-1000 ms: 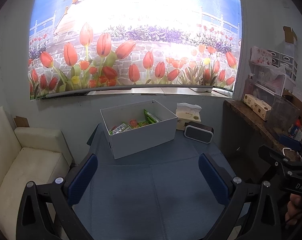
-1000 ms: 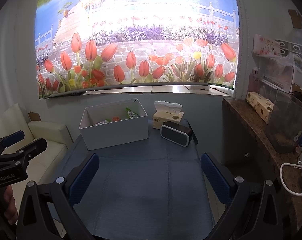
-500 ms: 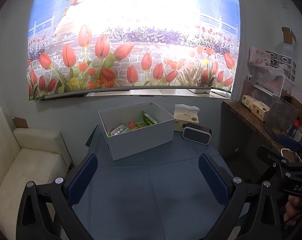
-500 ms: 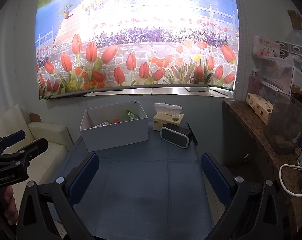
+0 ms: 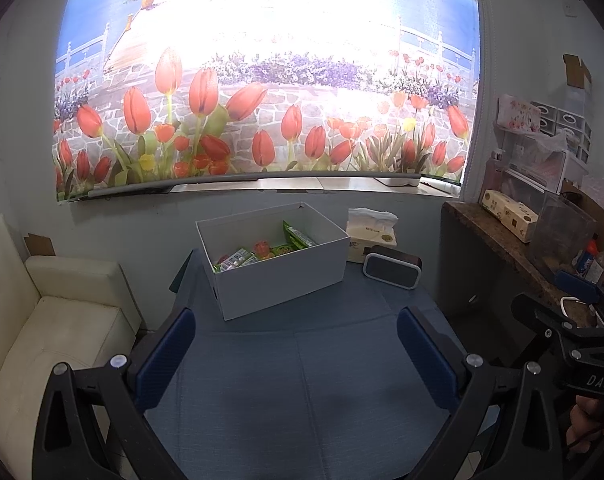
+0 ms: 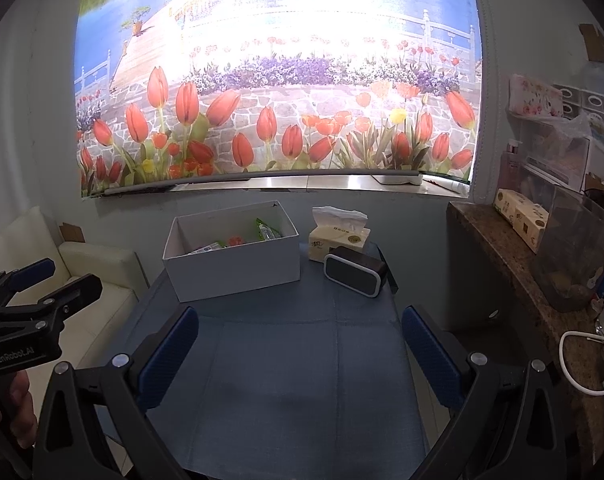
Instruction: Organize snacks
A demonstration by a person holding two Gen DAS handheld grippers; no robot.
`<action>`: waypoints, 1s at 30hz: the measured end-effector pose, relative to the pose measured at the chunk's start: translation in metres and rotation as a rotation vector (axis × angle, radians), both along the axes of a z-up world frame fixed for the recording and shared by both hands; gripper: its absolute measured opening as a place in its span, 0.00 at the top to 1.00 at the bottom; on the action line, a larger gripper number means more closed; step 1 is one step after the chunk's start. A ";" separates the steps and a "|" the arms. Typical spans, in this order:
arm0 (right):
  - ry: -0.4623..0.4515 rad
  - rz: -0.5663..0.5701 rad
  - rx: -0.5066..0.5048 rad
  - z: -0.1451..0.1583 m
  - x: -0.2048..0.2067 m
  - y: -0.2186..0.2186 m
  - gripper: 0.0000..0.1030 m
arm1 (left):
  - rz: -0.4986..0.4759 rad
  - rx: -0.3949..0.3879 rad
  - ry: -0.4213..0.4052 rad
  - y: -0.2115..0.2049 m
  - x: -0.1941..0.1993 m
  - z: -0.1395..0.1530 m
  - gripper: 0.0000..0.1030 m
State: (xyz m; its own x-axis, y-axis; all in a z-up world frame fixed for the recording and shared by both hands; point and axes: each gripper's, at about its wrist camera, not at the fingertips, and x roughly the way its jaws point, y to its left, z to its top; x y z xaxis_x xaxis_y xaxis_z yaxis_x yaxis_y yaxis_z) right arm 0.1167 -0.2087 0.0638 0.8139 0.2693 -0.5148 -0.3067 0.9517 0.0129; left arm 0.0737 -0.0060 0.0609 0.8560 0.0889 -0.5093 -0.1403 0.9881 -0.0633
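Backlit room, strong fisheye warp

The blind [image 5: 262,80] blows out white at its top; the table [image 5: 302,380] lies dim with soft shadows. Edges curve, corners go black, focus is slightly soft.

Left hand-held gripper [image 5: 296,350] of matte black triangular struts, silver screws at the joints, dark blue ribbed finger pads [image 5: 166,356], right hand-held gripper [image 6: 300,350] alike, white "GenRobot.AI" and "DAS" lettering on the bodies, bare skin of a hand [image 6: 10,408] at 8 o'clock
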 end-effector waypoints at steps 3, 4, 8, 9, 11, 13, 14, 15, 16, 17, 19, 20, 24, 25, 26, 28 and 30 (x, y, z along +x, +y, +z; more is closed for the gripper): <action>-0.002 0.003 0.003 -0.001 -0.001 0.001 0.00 | -0.002 0.003 0.000 0.000 -0.001 0.000 0.00; -0.002 0.002 0.002 -0.001 -0.001 0.001 0.00 | 0.000 0.002 0.000 0.001 -0.001 0.001 0.00; -0.002 0.005 0.003 -0.002 -0.002 0.001 0.00 | 0.000 0.001 -0.003 0.001 -0.001 0.002 0.00; -0.002 0.006 0.003 -0.002 -0.001 0.000 0.00 | 0.002 0.003 -0.004 0.001 -0.001 0.002 0.00; -0.002 0.007 0.005 -0.002 -0.001 0.000 0.00 | -0.001 0.002 -0.003 0.001 -0.001 0.002 0.00; -0.001 0.008 0.004 -0.002 -0.002 0.000 0.00 | 0.000 0.001 -0.002 0.000 -0.001 0.001 0.00; -0.001 0.005 0.006 -0.002 -0.002 0.001 0.00 | -0.004 -0.001 -0.001 0.000 -0.001 0.001 0.00; 0.001 0.005 0.009 -0.002 -0.002 0.001 0.00 | -0.004 0.000 0.000 0.000 -0.001 0.001 0.00; 0.004 0.006 0.009 -0.003 -0.002 0.001 0.00 | -0.002 0.001 0.001 0.000 -0.001 0.001 0.00; 0.004 0.006 0.009 -0.003 -0.003 0.001 0.00 | -0.004 0.000 0.002 0.000 -0.001 0.000 0.00; 0.002 0.004 0.007 -0.003 -0.003 0.002 0.00 | -0.008 0.000 0.006 0.000 0.000 0.000 0.00; 0.002 0.005 0.007 -0.004 -0.004 0.002 0.00 | -0.008 0.002 0.009 0.000 0.000 0.000 0.00; 0.001 0.009 0.007 -0.005 -0.005 0.003 0.00 | -0.008 -0.001 0.010 0.001 0.000 0.000 0.00; 0.001 0.007 0.006 -0.005 -0.005 0.003 0.00 | -0.008 -0.001 0.010 0.002 0.000 0.000 0.00; 0.001 0.009 0.007 -0.005 -0.005 0.003 0.00 | -0.010 -0.003 0.010 0.002 0.000 0.000 0.00; 0.003 0.010 0.009 -0.005 -0.005 0.003 0.00 | -0.009 -0.005 0.010 0.002 -0.001 0.000 0.00; 0.003 0.013 0.007 -0.005 -0.005 0.004 0.00 | -0.009 -0.007 0.010 0.002 0.000 0.000 0.00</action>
